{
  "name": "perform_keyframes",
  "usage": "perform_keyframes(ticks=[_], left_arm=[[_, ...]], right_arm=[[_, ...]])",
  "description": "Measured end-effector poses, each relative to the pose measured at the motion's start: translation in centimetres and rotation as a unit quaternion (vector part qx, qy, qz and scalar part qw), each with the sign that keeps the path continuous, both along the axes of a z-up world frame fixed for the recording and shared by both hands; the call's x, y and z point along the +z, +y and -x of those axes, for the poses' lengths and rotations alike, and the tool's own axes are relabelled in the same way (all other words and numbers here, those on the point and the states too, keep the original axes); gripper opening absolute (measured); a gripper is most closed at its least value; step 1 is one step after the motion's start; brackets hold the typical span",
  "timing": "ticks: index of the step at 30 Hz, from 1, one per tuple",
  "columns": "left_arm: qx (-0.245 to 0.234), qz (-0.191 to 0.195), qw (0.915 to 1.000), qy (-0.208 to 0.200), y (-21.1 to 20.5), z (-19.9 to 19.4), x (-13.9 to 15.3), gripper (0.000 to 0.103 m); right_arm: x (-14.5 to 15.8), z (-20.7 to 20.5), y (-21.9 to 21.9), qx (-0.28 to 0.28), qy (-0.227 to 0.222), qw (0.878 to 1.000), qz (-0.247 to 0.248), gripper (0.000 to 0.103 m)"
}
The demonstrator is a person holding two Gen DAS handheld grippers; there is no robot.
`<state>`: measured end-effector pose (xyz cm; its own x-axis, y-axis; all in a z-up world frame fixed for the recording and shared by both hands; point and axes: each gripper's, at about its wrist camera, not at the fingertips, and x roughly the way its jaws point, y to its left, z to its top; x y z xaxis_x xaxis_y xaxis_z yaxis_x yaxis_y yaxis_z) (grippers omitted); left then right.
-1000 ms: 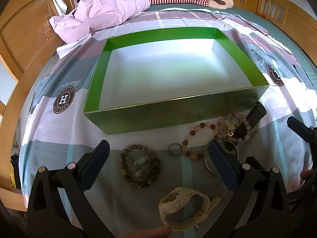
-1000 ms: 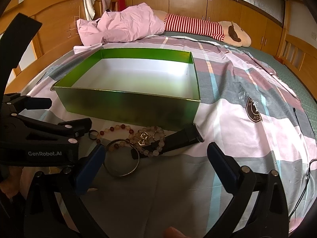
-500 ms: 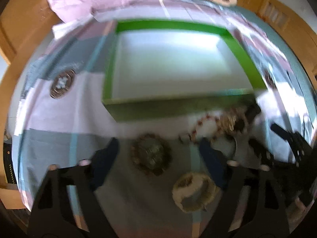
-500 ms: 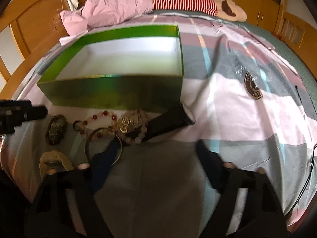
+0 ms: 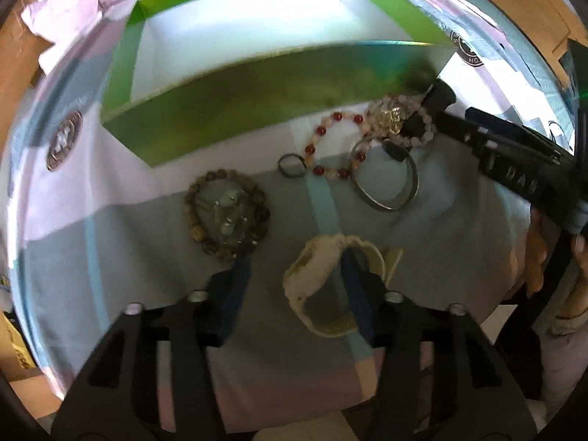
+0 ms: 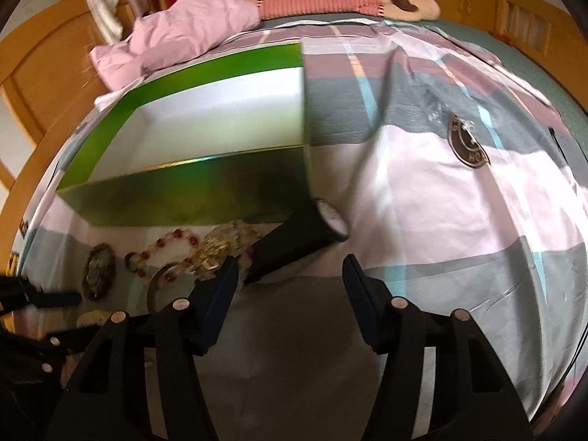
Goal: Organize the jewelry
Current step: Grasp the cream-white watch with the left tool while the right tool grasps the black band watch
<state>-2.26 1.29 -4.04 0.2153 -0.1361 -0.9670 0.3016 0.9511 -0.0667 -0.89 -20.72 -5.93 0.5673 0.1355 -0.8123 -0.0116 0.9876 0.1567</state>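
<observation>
Six jewelry pieces lie on the bedspread before the near wall of the green box | brown bead bracelet leftmost | left gripper spread, one finger apparently inside the cream watch: light, stiff strap, pinch the band | metal bangle slippery | right gripper spread near the black watch.
</observation>
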Motion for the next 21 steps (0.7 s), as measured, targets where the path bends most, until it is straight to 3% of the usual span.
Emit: perform_keyframes(ticks=[5,9,13,17,19,21], left_arm=[[-0.009,-0.035,0.9993,0.011,-0.8,-0.4,-1.4,0.045],[-0.013,-0.054,0.9985,0.005,-2.2,-0.6,-2.4,0.048],[-0.011,-0.059,0.9982,-0.004,-2.9,-0.7,-2.9,0.057],[0.001,-0.066,0.9978,-0.012,-3.0,-1.0,-3.5,0.071],[0.005,-0.059,0.9982,-0.009,-2.4,-1.4,-3.3,0.068],[-0.003,-0.048,0.9988,-0.011,-2.7,-1.4,-3.1,0.052]], right_arm=[[0.1,-0.8,-2.0,-0.036,0.006,0.999,-0.022,0.06],[0.3,-2.7,-1.0,-0.015,0.024,0.999,-0.02,0.06],[-0.1,-3.9,0.8,0.005,0.017,0.999,0.027,0.052],[-0.4,-3.5,0.9,0.008,0.004,0.998,0.061,0.034],[0.1,-3.3,0.3,0.01,-0.004,0.999,0.052,0.024],[0.6,-3.1,-0.4,0.009,-0.006,0.999,0.031,0.021]])
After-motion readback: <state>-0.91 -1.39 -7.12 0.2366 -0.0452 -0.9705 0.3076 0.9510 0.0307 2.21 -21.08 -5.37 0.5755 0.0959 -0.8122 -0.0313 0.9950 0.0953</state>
